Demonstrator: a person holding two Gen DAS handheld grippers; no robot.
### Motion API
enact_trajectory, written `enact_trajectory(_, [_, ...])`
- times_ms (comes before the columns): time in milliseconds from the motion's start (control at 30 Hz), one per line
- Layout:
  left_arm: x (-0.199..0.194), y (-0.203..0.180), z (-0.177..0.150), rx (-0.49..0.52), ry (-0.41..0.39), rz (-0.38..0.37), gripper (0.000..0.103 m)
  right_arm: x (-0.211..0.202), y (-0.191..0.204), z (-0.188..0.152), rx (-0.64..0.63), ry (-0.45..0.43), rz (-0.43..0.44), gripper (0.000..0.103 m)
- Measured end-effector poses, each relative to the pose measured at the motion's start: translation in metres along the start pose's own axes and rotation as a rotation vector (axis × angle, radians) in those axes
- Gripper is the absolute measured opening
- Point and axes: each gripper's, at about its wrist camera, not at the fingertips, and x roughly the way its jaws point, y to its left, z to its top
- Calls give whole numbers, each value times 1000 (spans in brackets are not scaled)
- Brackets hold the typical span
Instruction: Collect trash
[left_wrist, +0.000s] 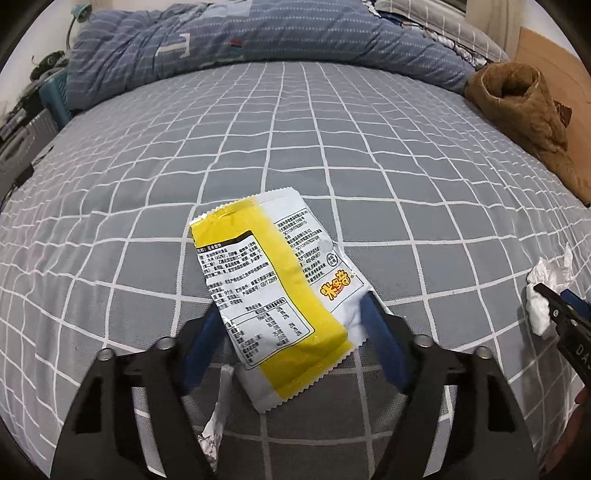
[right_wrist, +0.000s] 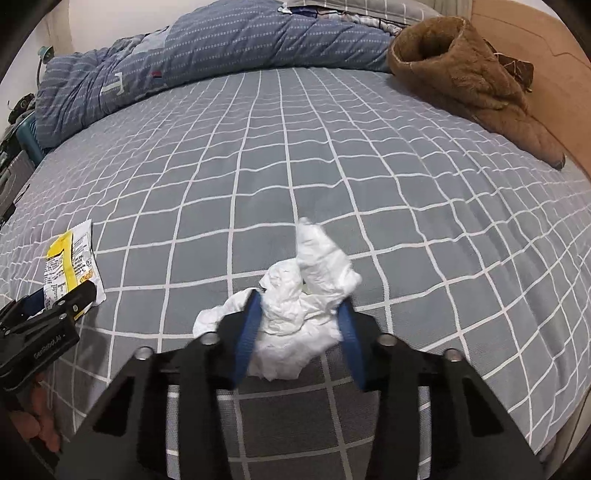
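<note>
Left gripper (left_wrist: 291, 314): your blue pads stand either side of the yellow-and-white snack wrapper (left_wrist: 277, 291), closed in against its two long edges; the wrapper's near end runs back between the fingers.
Right gripper (right_wrist: 299, 314): your jaws are pinched onto the crumpled white tissue (right_wrist: 295, 314), which bulges forward past the fingertips and spills out past the left finger.
Wrapper position: it sits printed side up over the bed sheet (left_wrist: 295, 147), tilted away to the left; from the right wrist view it shows at far left, held in your other tool.
Tissue position: seen from the left wrist, it sits at the far right edge of the bed, in your right tool's black tip.
Loose scrap: a small silvery-white scrap (left_wrist: 216, 417) lies on the sheet under the left gripper; what it is cannot be told from here.
Surface: a grey sheet crossed by a white grid.
Room: a blue striped duvet (left_wrist: 229, 40) is heaped along the far side, a brown fleecy garment (right_wrist: 469, 85) lies at the far right, and a tan headboard (right_wrist: 532, 48) stands behind it.
Writing: the wrapper carries dense Chinese print, a nutrition table and an orange logo; the left gripper's body reads roughly "GenRobot.AI", though the letters are faint.
</note>
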Motion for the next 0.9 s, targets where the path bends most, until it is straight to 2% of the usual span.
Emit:
enact_trajectory(133, [-1, 2, 0, 0, 4, -19, 50, 1, 0, -2, 8, 5, 9, 21])
enact_trajectory(200, [-2, 4, 1, -1, -4, -7, 39, 0, 0, -2, 4, 4, 6, 20])
enact_trajectory(233, [-3, 7, 2, -8, -8, -15, 37, 0, 0, -2, 1, 2, 4, 19])
enact_trajectory(500, [-6, 11, 4, -13, -14, -12, 32, -8, 1, 1, -2, -9, 3, 18])
enact_trajectory(733, [-20, 18, 8, -28, -30, -17, 16, -23, 3, 5, -12, -29, 3, 18])
enact_trajectory(900, [-26, 21, 8, -32, -33, -31, 16, -32, 5, 3, -28, -40, 4, 18])
